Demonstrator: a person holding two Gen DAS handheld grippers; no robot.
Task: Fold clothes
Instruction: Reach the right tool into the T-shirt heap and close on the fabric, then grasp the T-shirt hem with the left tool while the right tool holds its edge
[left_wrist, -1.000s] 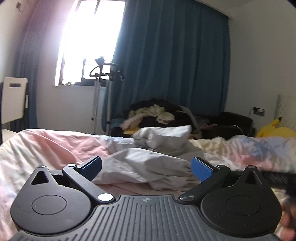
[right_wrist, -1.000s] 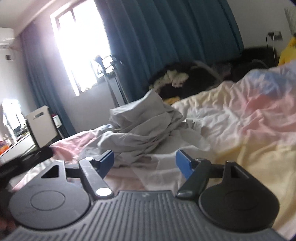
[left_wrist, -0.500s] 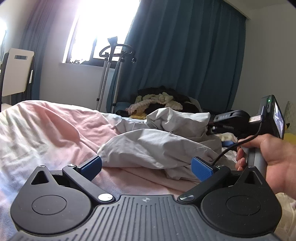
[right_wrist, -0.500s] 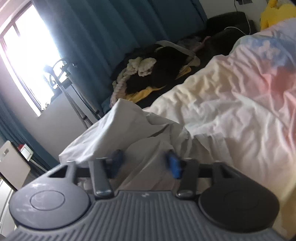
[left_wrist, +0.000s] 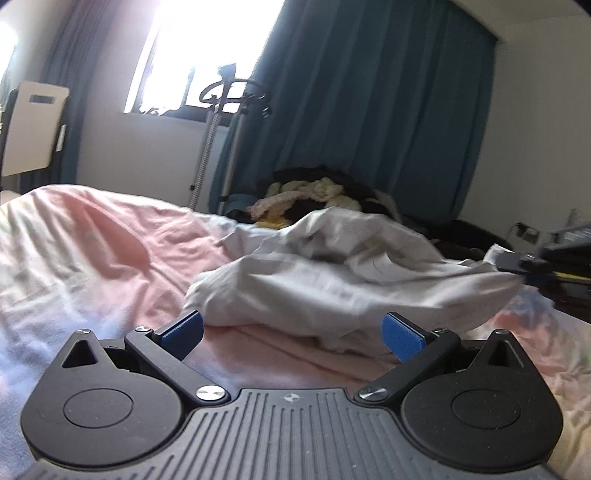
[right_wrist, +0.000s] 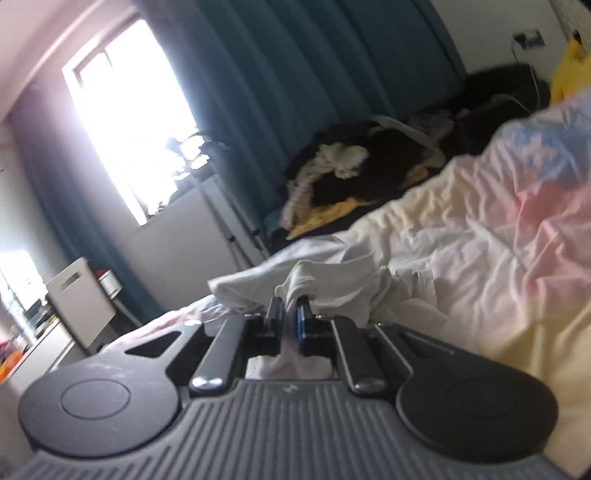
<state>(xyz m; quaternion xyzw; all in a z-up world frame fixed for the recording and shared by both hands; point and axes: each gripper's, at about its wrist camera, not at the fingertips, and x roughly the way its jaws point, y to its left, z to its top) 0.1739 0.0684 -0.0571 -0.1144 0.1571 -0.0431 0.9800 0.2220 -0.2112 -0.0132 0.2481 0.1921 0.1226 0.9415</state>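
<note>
A crumpled pale grey garment (left_wrist: 332, 280) lies on the pastel bed cover (left_wrist: 92, 251). My left gripper (left_wrist: 291, 334) hovers open just in front of it, its blue pads wide apart with only the garment's near edge beyond them. In the right wrist view my right gripper (right_wrist: 290, 314) is shut on a pinched fold of the grey garment (right_wrist: 321, 277), and cloth bunches up around its pads. The right gripper also shows blurred at the far right of the left wrist view (left_wrist: 532, 264), pulling the cloth's corner that way.
Beyond the bed a dark sofa (right_wrist: 369, 177) holds a heap of clothes. A metal stand (left_wrist: 221, 122) is by the bright window and blue curtains (left_wrist: 369, 110). A white chair (left_wrist: 33, 125) is at the left. The bed cover spreads right (right_wrist: 498, 240).
My right gripper went from open above the garment to shut on a fold and drew it up and right. The left gripper sank slightly toward the cloth and stayed open.
</note>
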